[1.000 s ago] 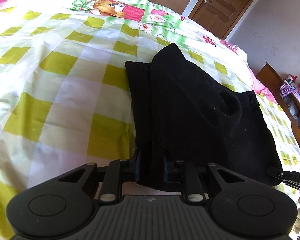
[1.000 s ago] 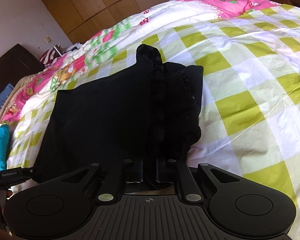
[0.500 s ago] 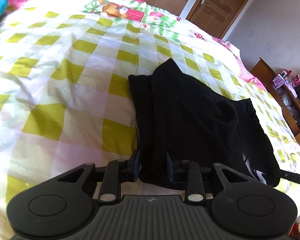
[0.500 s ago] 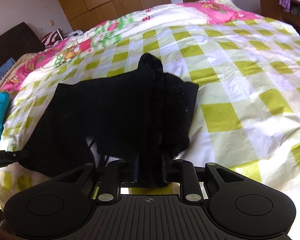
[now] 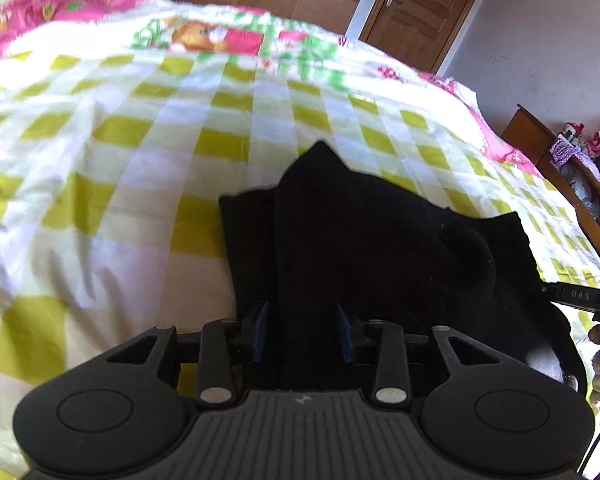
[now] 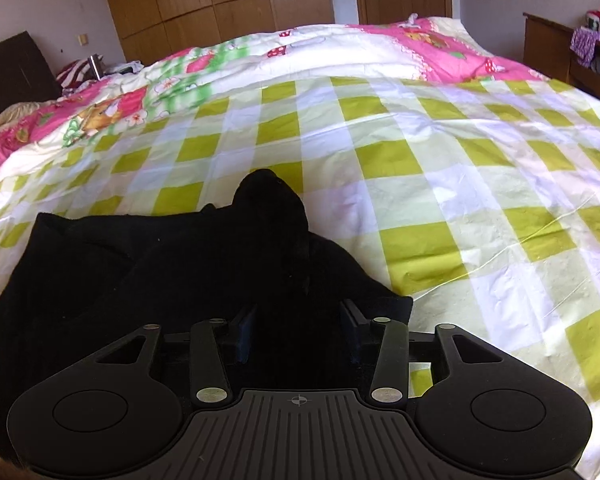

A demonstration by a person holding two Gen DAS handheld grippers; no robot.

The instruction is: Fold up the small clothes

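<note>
A black garment [image 5: 380,240] lies folded over itself on the checked bedspread [image 5: 100,184], one peak pointing away from me. My left gripper [image 5: 302,332] is at its near left edge. The jaws stand apart, and a ridge of black cloth still runs between the fingers [image 5: 260,330]. In the right wrist view the same garment [image 6: 160,264] spreads left. My right gripper [image 6: 298,332] is at its near right edge, open wide, with cloth heaped between the fingers [image 6: 348,320]. The tip of the right gripper [image 5: 580,296] shows at the left wrist view's right edge.
The green-and-white checked bedspread [image 6: 460,184] extends far and right, with a pink cartoon-print border [image 6: 440,52] at the back. A wooden wardrobe [image 6: 220,4] and door [image 5: 416,8] stand behind the bed. A wooden dresser [image 5: 560,168] flanks the right side.
Both grippers' jaws have widened over the last second, the right more than the left. Both cameras have tilted up, and the garment now sits lower and more bunched in both views.
</note>
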